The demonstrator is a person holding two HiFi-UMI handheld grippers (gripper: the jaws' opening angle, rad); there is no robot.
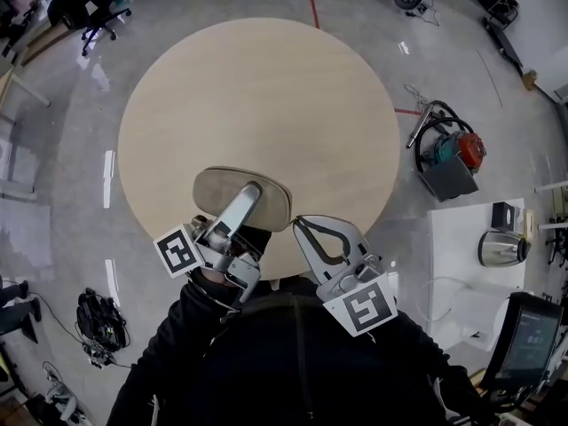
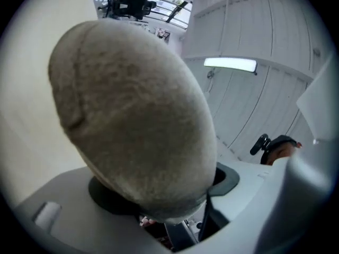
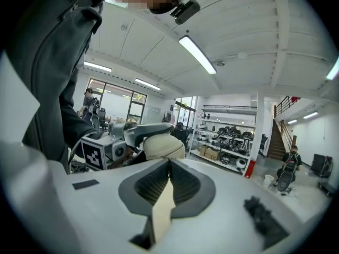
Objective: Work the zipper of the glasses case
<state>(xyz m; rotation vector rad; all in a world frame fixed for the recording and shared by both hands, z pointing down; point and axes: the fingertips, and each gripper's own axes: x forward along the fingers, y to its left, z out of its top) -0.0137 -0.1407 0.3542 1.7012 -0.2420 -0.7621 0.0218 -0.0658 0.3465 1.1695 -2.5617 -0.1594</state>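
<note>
Your left gripper (image 1: 249,199) has the oval glasses case of fuzzy beige fabric (image 1: 217,189) clamped between its jaws. One jaw lies across the top and the other sits underneath, and the case is lifted just above the near edge of the round pale wooden table (image 1: 266,78). In the left gripper view the case (image 2: 132,115) fills nearly everything and sits deep against the dark pad, so the hold looks secure but bulky. Your right gripper (image 1: 302,225) is just beside it with its jaws pressed together and nothing between them (image 3: 169,165). It points towards the case (image 3: 164,146) without touching it. The step in hand looks like finding and taking the zipper pull, and no view shows the pull. Only a faint curved seam (image 2: 74,89) runs along the fabric, and whether that is the zipper line I cannot tell. Roll the left wrist until the zipper edge faces the right gripper and your head camera. Grip the case by its body, clear of the zipper track, so the left jaws do not block the slider's travel. Part the right jaws only a little, take the pull squarely near its base, and draw it along the curve of the case, not straight outward. Brace with the left hand against that pull so the case does not twist out of the pads.
</note>
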